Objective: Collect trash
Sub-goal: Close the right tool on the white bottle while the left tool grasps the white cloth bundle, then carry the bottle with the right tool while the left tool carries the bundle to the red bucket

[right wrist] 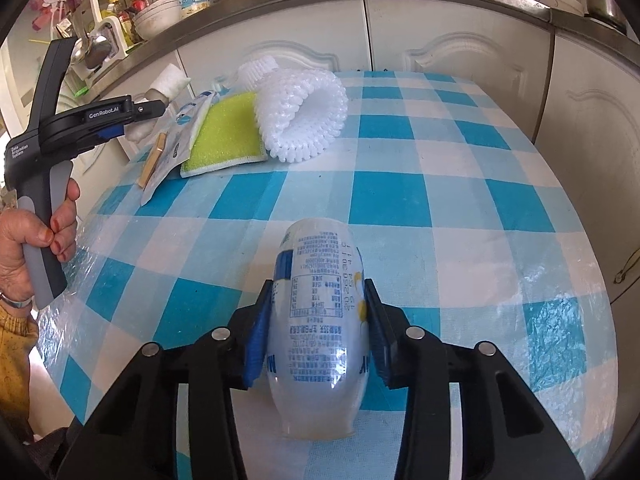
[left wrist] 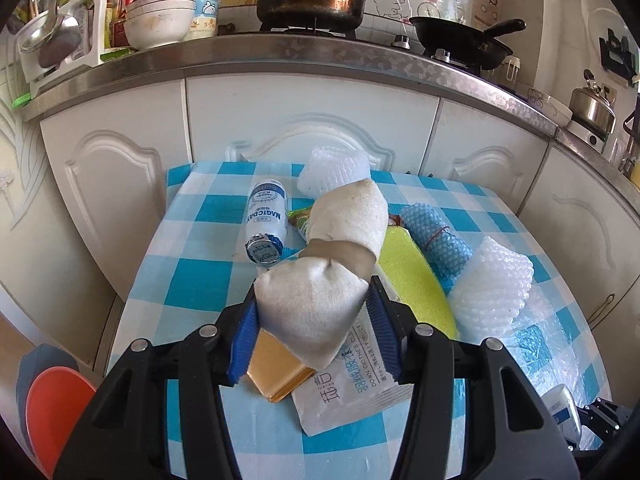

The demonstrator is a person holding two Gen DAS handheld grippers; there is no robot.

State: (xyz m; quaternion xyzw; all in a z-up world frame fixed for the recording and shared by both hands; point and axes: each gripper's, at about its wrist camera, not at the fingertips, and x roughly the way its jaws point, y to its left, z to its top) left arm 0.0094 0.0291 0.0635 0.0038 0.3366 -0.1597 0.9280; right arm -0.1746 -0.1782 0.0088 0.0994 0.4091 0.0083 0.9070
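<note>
Blue ribbed pads of the left tool [left wrist: 314, 312] are clenched on the near end of a white cloth bundle [left wrist: 320, 304], which is bound around its middle by a grey-brown band and points away from the camera above the surface [left wrist: 188, 292]. That surface carries a blue-and-white checked cloth under clear plastic film. Beneath the bundle lie a flat gold packet [left wrist: 276, 376] and a white wipe sachet [left wrist: 352, 384] with printed text, the sachet partly over the packet. A small white bottle [left wrist: 266, 220] lies on its side to the left of the bundle, foil cap toward the camera. To the right are a yellow-green sponge [left wrist: 416, 276], a rolled blue mesh cloth [left wrist: 436, 236] with a rubber band around it, and a white foam net [left wrist: 492, 284]; another foam net [left wrist: 336, 168] lies at the far edge. The right tool [right wrist: 318, 320] grasps a white printed plastic bottle [right wrist: 320, 320] across its body, base toward the camera, low over the near part of the surface. In the right wrist view, the left tool [right wrist: 140, 120] appears at the left, gripped by a hand [right wrist: 36, 240] with red nails. White cabinet doors [left wrist: 312, 120] stand behind.
</note>
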